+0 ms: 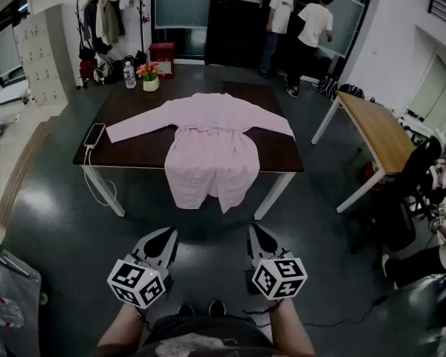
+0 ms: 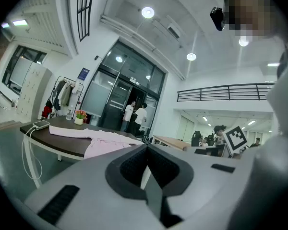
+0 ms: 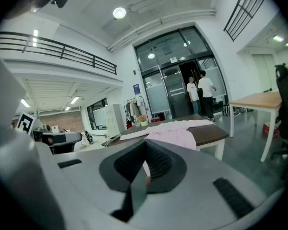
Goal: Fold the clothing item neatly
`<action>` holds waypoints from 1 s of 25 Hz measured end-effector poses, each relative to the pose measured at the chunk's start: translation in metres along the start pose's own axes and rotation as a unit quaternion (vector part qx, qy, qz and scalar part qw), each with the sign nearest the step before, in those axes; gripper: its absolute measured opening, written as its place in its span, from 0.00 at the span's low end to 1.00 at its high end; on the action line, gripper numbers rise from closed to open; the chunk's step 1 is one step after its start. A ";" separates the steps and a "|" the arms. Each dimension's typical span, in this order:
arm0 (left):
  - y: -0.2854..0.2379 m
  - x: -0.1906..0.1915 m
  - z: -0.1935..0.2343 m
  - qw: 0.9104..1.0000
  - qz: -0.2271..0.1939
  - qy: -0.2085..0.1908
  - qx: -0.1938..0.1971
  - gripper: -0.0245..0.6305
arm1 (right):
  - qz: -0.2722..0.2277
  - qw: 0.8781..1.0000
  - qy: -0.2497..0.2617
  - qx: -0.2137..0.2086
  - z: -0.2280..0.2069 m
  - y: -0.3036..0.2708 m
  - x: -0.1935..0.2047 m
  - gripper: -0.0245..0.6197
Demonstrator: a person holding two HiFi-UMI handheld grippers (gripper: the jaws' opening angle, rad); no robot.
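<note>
Floor [image 1: 59, 229] of dark, glossy grey spreads under a rectangular table [image 1: 275, 155] with a dark brown top and pale legs. A pink long-sleeved garment [image 1: 208, 162] of soft, lightly creased cloth lies flat and face-up on the table. Its long axis runs from the far edge toward the person, with the collar at the far side and the hem nearest. The lower part of the garment drapes over the near edge and hangs free. Both sleeves are stretched straight out along the tabletop, one to each side, so the whole shape reads as a broad T. The left hand-held gripper [image 1: 166, 233] and the right hand-held gripper [image 1: 254, 229] hover low in the foreground, well apart from the table. Each has its ribbed black jaws pressed together with nothing between them. At the table's left end lies a flat dark phone [image 1: 94, 134] with a white cable [image 1: 97, 184] looping down. A white flower pot [image 1: 150, 79] and a clear bottle [image 1: 129, 75] stand at the far left corner.
</note>
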State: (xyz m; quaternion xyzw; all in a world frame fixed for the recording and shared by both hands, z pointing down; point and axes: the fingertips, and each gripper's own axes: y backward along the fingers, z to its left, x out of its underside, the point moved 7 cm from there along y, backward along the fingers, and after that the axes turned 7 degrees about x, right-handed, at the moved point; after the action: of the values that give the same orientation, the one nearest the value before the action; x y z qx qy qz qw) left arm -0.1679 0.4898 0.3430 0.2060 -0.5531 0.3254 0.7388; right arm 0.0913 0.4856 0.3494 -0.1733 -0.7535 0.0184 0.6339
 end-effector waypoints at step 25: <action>-0.040 0.016 -0.020 0.999 0.032 0.008 -0.018 0.05 | 0.004 0.999 -0.054 0.002 -0.057 -0.007 0.011 0.02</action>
State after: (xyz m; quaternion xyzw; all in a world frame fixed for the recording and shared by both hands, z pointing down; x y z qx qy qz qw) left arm -0.1233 0.4789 0.3545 0.1721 -0.5589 0.3403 0.7363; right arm 0.1429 0.4714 0.3729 -0.1736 -0.7859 0.0318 0.5927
